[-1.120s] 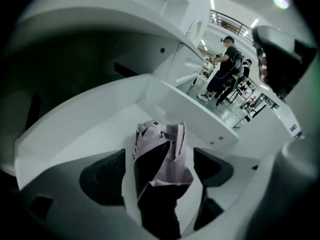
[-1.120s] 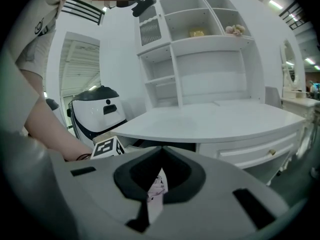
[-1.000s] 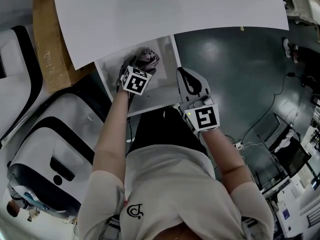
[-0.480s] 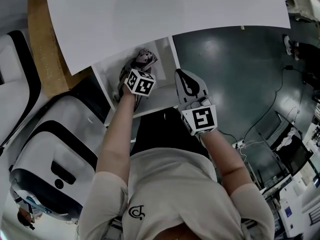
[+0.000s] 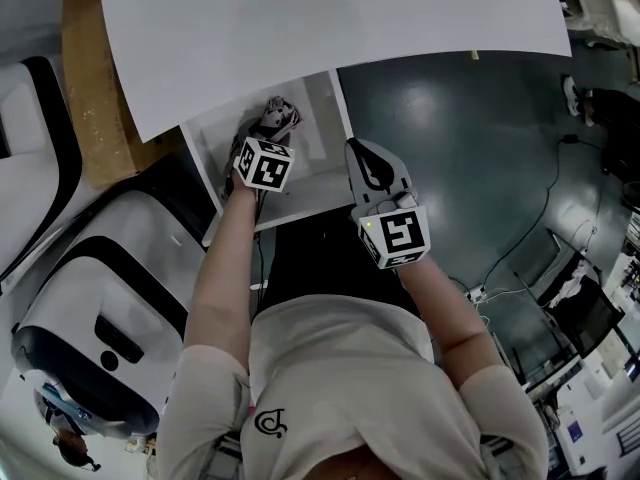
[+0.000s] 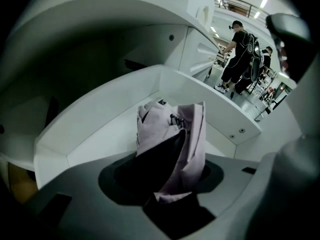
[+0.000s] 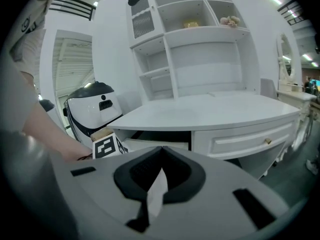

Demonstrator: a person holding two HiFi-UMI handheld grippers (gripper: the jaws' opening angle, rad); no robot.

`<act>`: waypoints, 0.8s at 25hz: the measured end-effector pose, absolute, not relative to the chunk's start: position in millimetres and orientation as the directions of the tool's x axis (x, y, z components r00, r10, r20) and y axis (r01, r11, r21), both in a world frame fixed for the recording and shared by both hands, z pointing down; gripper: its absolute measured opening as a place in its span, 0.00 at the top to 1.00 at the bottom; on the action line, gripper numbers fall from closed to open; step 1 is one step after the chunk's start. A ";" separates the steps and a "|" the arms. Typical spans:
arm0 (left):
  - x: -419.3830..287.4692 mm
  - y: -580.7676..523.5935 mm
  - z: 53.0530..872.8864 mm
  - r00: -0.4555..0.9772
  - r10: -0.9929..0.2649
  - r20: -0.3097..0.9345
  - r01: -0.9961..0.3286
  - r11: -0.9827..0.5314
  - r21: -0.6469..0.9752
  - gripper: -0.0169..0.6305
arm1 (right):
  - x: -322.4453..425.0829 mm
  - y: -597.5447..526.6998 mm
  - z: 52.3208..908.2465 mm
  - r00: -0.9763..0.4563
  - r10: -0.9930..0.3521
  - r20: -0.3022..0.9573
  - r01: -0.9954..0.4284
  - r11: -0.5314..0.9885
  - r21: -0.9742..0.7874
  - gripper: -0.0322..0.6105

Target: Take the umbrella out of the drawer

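The white drawer stands pulled out from under the desk top. A folded pale umbrella with dark parts stands up inside it. My left gripper points steeply down into the drawer. Its jaws are closing on the umbrella, whose fabric fills the gap between them at my left gripper. My right gripper hovers by the drawer's right front corner, shut with nothing in it. In its own view my right gripper shows its jaws meeting.
A white rounded machine and a wooden board lie left of the drawer. Dark floor with cables is on the right. A shut drawer and shelves belong to the desk. People stand far off.
The left gripper's jaws have narrowed round the umbrella, and its cube has tilted a little. The right gripper has stayed where it was.
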State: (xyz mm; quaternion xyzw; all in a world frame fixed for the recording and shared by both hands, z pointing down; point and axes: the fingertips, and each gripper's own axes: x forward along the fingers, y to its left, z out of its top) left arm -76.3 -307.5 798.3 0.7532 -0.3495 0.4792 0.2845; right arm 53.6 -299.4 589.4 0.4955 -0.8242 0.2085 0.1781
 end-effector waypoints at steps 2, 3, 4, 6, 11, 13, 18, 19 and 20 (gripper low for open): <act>-77.9 -307.4 787.4 0.300 -0.270 0.915 -0.805 -0.586 0.091 0.60 | 54.1 -297.7 583.7 -0.457 -0.743 0.490 -0.885 0.432 -0.171 0.94; -77.4 -306.9 781.1 0.300 -0.280 0.912 -0.806 -0.585 0.086 0.60 | 54.3 -296.7 580.8 -0.465 -0.742 0.484 -0.881 0.440 -0.173 0.94; -76.2 -306.3 774.0 0.301 -0.291 0.908 -0.806 -0.586 0.080 0.60 | 54.5 -295.6 578.0 -0.474 -0.739 0.478 -0.876 0.449 -0.175 0.94; -72.4 -305.4 758.3 0.306 -0.313 0.899 -0.806 -0.589 0.069 0.60 | 54.3 -293.0 573.2 -0.495 -0.729 0.473 -0.864 0.470 -0.181 0.94; -63.4 -310.3 710.6 0.320 -0.399 0.859 -0.825 -0.564 0.045 0.60 | 52.3 -287.8 556.7 -0.551 -0.693 0.464 -0.826 0.532 -0.187 0.94; -59.8 -311.1 692.3 0.331 -0.433 0.838 -0.838 -0.544 0.050 0.60 | 52.1 -287.0 546.6 -0.569 -0.686 0.454 -0.813 0.554 -0.183 0.94; -60.6 -314.6 646.0 0.324 -0.515 0.794 -0.870 -0.492 0.037 0.60 | 44.8 -285.4 523.1 -0.617 -0.664 0.423 -0.776 0.602 -0.186 0.94; -61.1 -315.5 635.4 0.323 -0.532 0.783 -0.878 -0.477 0.038 0.60 | 43.6 -285.6 517.3 -0.625 -0.661 0.414 -0.769 0.612 -0.183 0.94; -61.2 -316.0 624.5 0.322 -0.549 0.771 -0.885 -0.465 0.038 0.60 | 43.4 -286.1 511.2 -0.632 -0.660 0.406 -0.764 0.620 -0.180 0.94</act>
